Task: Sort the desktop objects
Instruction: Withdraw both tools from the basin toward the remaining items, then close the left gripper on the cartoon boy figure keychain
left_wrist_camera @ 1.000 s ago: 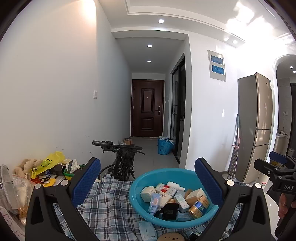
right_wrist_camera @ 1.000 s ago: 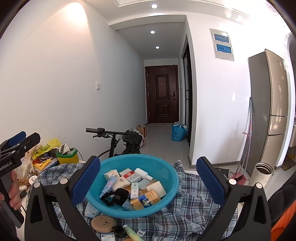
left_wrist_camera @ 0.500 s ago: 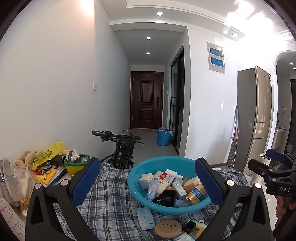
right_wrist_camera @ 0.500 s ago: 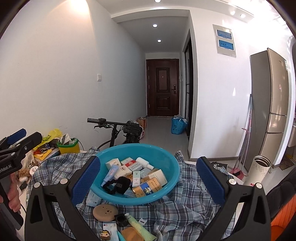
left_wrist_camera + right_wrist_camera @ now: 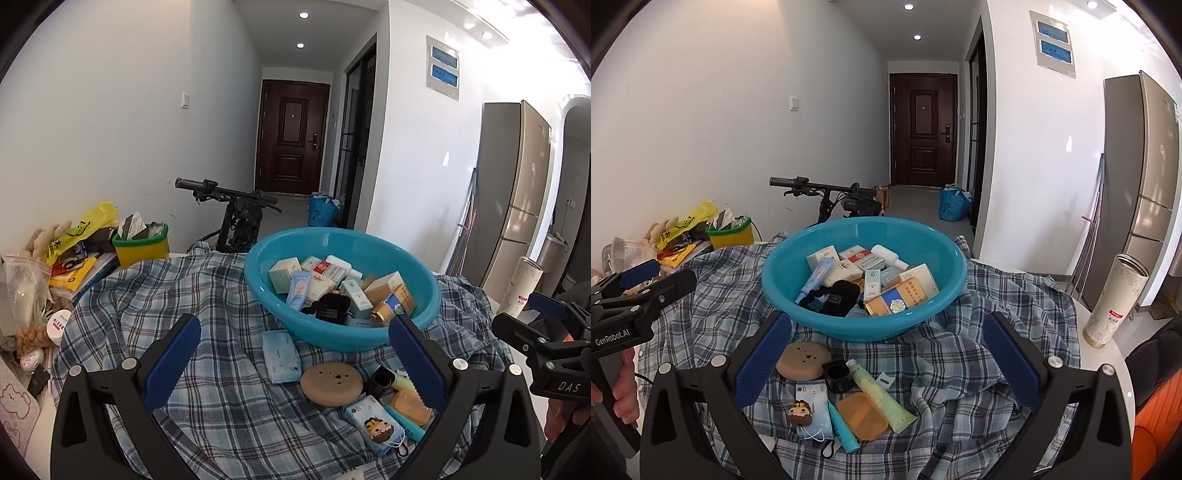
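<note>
Round glossy teal plastic basin (image 5: 864, 254), centre frame on rumpled blue plaid cloth (image 5: 960, 354), holds cardboard boxes & tubes. Loose below it: tan disc (image 5: 803, 360), green tube (image 5: 882, 397), orange soap case (image 5: 862, 415). Left hand-held gripper (image 5: 295, 369) & right hand-held gripper (image 5: 886, 362): both wide open w/ nothing held.

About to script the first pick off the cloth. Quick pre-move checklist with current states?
1. Left gripper open and empty: ok.
2. Right gripper open and empty: ok.
3. Loose items ahead of the right gripper (round brown case, green tube, orange case) unobstructed: ok.
4. Items separated enough for a clean pinch: not ok; the tube, orange case and mask pack touch or overlap.
5. Blue basin has room for more: ok, though part-filled with boxes.
6. Plaid cloth flat: not ok, bunched into folds.
</note>
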`<control>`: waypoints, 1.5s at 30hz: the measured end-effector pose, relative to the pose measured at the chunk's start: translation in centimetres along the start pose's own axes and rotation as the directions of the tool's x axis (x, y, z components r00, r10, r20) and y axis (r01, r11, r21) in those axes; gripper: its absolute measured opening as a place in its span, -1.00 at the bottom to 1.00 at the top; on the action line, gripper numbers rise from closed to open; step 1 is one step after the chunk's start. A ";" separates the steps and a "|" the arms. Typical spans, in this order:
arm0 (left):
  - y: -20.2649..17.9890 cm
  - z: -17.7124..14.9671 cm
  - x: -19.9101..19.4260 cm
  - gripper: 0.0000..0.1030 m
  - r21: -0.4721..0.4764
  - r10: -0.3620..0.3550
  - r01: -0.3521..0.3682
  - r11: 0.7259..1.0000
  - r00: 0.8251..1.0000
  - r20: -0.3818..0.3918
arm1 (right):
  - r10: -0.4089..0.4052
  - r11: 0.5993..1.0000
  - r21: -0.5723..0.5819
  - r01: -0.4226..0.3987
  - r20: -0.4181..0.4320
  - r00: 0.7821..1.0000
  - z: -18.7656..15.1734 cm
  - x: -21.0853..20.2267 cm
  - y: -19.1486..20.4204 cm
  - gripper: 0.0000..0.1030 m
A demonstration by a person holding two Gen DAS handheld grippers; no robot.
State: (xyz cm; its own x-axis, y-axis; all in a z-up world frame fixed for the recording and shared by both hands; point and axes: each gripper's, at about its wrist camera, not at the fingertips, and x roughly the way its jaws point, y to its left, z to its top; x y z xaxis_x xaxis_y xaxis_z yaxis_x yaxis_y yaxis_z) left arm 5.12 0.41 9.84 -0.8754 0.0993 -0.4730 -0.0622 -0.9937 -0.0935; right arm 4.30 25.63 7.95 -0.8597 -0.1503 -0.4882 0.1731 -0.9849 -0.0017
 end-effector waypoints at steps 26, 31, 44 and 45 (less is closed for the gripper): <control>-0.4 -6.9 3.7 1.00 0.002 -0.045 0.047 0.999 0.963 -0.265 | 0.009 1.000 0.012 -0.006 -0.205 0.979 -6.2 2.9 0.0 1.00; -1.7 -7.6 5.4 1.00 0.031 -0.098 0.115 0.993 0.936 -0.337 | 0.001 1.000 0.015 0.002 -0.212 0.977 -6.4 3.2 -0.5 1.00; -6.8 -9.4 8.1 0.35 0.113 -0.251 0.349 0.930 0.831 -0.497 | 0.004 0.998 0.064 0.012 -0.236 0.972 -7.1 4.8 -2.2 1.00; -7.1 -9.6 8.3 0.23 0.118 -0.250 0.353 0.928 0.825 -0.506 | 0.002 0.998 0.064 0.013 -0.238 0.971 -7.1 4.9 -2.3 1.00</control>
State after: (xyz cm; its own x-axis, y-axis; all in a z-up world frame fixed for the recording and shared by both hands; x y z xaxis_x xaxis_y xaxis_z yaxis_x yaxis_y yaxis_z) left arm 2.89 8.79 -1.86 -0.4644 0.3567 -0.8106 -0.4231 -0.8935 -0.1508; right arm 3.08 27.76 -0.67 -0.7200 -0.1278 -0.6821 0.1308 -0.9903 0.0474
